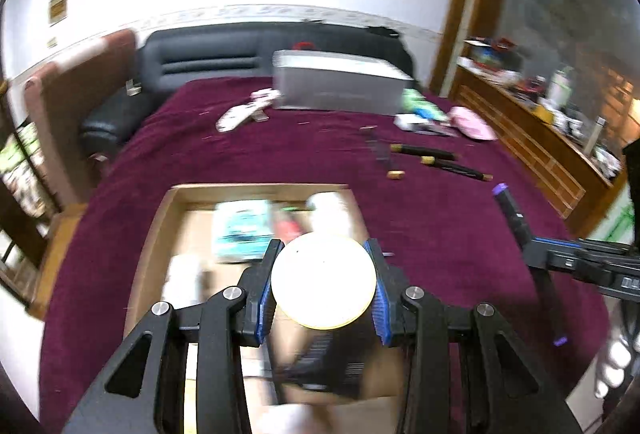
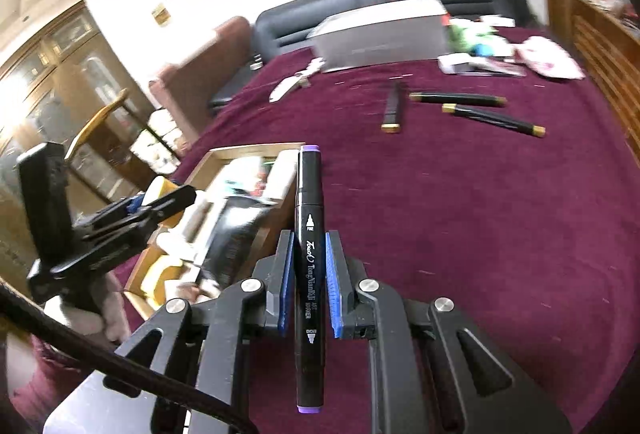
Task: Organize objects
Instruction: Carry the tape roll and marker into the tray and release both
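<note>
Left gripper (image 1: 324, 284): clamped on a round yellow-rimmed container (image 1: 323, 281), above the shallow wooden tray (image 1: 256, 190). Right gripper (image 2: 307, 276): closed on a black purple-capped art marker (image 2: 308, 234), above the maroon cloth (image 2: 480, 234) beside the tray. Advice: lower each item level into a free tray space before releasing.

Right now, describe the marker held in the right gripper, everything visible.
The marker is a black, plastic-looking art marker with a purple cap at each end and white print along its barrel. It lies lengthwise between the right gripper's blue pads, clamped at mid-barrel and pointing away from the camera, lifted above the maroon cloth. Nothing else touches it.
</note>
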Tool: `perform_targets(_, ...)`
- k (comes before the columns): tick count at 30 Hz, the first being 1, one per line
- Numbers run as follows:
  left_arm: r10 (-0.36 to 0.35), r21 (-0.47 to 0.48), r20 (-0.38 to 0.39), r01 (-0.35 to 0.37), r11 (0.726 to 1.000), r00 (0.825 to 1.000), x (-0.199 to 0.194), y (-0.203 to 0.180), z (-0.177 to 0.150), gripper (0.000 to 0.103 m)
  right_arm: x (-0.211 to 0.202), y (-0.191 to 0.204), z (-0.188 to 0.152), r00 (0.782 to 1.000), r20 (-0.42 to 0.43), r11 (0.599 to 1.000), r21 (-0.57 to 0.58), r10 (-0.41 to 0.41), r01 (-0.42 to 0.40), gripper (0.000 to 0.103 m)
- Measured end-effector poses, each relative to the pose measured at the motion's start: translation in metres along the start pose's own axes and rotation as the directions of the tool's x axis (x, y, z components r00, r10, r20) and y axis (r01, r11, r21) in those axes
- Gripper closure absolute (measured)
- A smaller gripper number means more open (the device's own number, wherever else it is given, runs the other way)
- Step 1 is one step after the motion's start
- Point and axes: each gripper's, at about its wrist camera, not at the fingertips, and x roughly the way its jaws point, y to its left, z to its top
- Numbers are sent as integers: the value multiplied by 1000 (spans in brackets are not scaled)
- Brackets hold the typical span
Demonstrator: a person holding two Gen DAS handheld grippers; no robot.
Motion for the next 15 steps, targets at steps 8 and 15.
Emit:
perform_targets(8, 107, -55, -55, -110, 992, 993, 34, 56, -5, 69, 77, 51, 16, 984, -120, 991, 22, 132, -131, 90)
perform_targets(15, 118, -63, -81, -123, 990, 990, 53, 73, -7, 69, 135, 77, 21, 966, -210, 989, 50, 148, -140, 90)
